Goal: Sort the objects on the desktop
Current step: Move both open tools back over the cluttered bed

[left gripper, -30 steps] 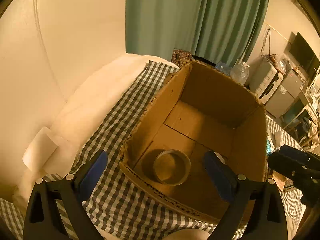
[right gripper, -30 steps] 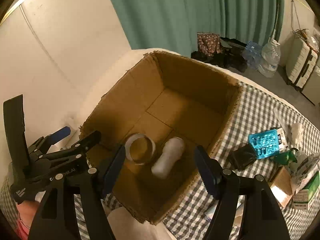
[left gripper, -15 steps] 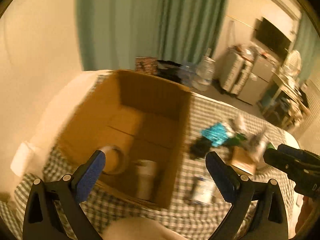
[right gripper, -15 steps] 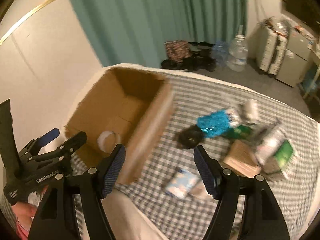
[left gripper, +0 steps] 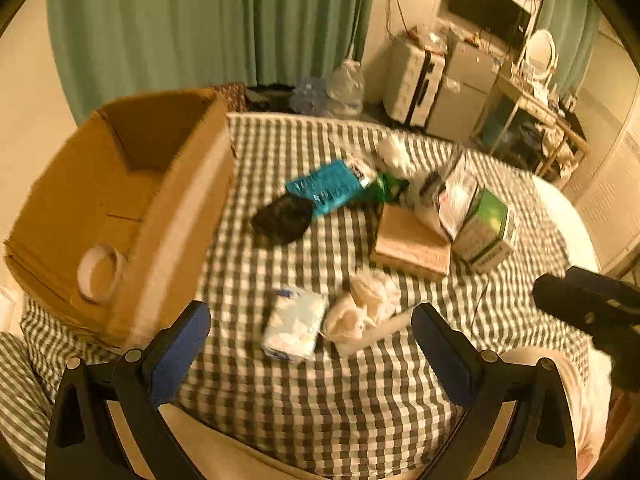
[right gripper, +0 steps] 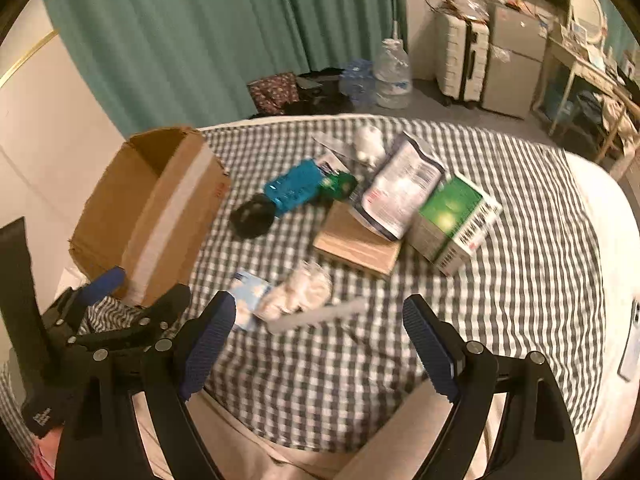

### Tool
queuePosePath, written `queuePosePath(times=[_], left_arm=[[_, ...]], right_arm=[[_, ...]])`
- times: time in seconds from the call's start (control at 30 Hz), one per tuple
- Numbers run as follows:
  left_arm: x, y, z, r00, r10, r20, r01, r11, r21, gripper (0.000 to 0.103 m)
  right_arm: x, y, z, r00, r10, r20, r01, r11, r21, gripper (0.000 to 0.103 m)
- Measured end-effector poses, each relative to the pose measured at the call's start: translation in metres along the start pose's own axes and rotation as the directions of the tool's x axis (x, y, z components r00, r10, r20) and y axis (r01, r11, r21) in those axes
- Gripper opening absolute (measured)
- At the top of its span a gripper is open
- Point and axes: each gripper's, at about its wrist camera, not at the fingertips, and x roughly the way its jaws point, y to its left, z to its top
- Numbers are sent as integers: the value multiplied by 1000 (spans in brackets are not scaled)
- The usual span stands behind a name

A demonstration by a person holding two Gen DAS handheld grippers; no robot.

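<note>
An open cardboard box [left gripper: 120, 208] stands at the left of the checked cloth [left gripper: 320, 400], with a tape roll [left gripper: 100, 276] inside it. To its right lie a tissue pack [left gripper: 294, 326], a crumpled white bag [left gripper: 368, 304], a black object [left gripper: 282, 218], a blue packet [left gripper: 324, 186], a flat brown box [left gripper: 408, 240], a printed pouch [right gripper: 400, 192] and a green-and-white carton [right gripper: 456, 220]. My left gripper [left gripper: 310, 332] hangs open above the tissue pack, holding nothing. My right gripper [right gripper: 318, 316] hovers over the white bag, its jaws opening with nothing between them.
Beyond the far edge, green curtains [right gripper: 220, 32], water bottles [right gripper: 392, 76], a white suitcase [right gripper: 462, 60] and a cluttered side table [right gripper: 580, 80] stand on the floor. The cloth's right side [right gripper: 540, 240] carries no objects. The left gripper's body [right gripper: 120, 320] sits close beside the right one.
Both views have swung right, from above the box interior to above the loose items on the cloth. The box now sits at the left. The right gripper's jaws stand wider.
</note>
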Motion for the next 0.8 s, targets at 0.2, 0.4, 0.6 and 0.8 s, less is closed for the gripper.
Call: queuePosePath(times=[0.2, 0.4, 0.6, 0.8], left_arm=[[38, 2, -15, 997, 44, -63, -43, 999, 15, 103], [68, 15, -26, 990, 95, -99, -96, 995, 0, 103], [89, 21, -32, 984, 93, -151, -94, 996, -4, 103], [113, 29, -32, 971, 71, -227, -84, 995, -48, 103]], right_arm=[[21, -17, -8, 1000, 0, -6, 0, 999, 42, 86], [49, -19, -12, 999, -17, -38, 17, 1000, 23, 86], [68, -16, -13, 998, -13, -63, 14, 1000, 9, 86], [90, -13, -14, 995, -7, -96, 7, 1000, -5, 86]])
